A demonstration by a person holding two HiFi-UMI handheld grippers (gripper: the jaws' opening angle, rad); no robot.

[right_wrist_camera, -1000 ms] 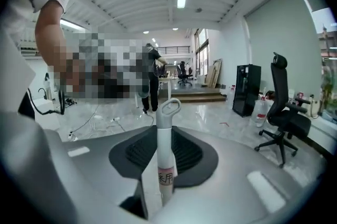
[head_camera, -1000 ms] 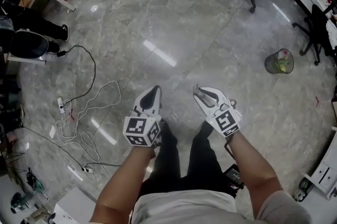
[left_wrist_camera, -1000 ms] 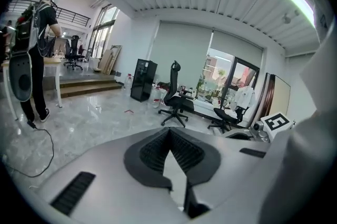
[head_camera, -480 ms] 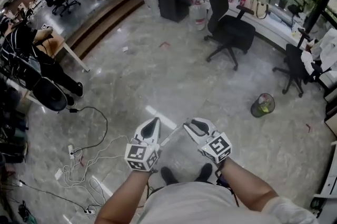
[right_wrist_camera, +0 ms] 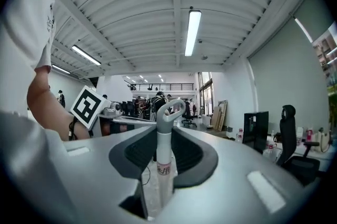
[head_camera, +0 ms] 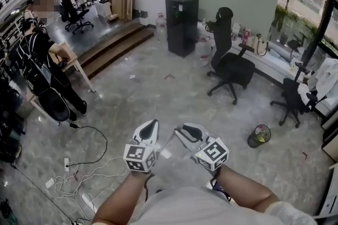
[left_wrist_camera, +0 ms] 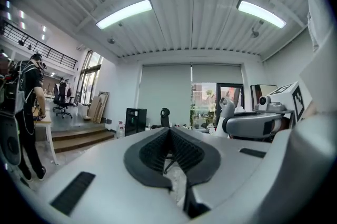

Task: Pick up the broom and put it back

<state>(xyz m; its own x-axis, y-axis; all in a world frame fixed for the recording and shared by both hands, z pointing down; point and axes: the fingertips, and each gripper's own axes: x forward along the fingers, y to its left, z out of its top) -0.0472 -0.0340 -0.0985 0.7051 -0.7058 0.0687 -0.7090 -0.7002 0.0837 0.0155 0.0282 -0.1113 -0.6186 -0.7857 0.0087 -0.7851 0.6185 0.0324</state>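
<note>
**Head view:** The left tongs (head_camera: 151,124) and the right tongs (head_camera: 183,131) are held side by side, close together, in front of the person, above a grey stone floor (head_camera: 158,92). A black office chair (head_camera: 232,68), a black cabinet (head_camera: 182,23) and a mesh wastebasket (head_camera: 259,136) stand farther off. Cables (head_camera: 84,166) lie on the floor at the left.

**Left gripper view:** The left tongs point level across the room. Their jaws meet at the tips with nothing between them.

**Right gripper view:** The right tongs are clamped on the broom handle (right_wrist_camera: 163,154), a pale tube standing upright between the dark pads. Its grey hanging loop (right_wrist_camera: 171,110) rises above the jaw tips.
</note>
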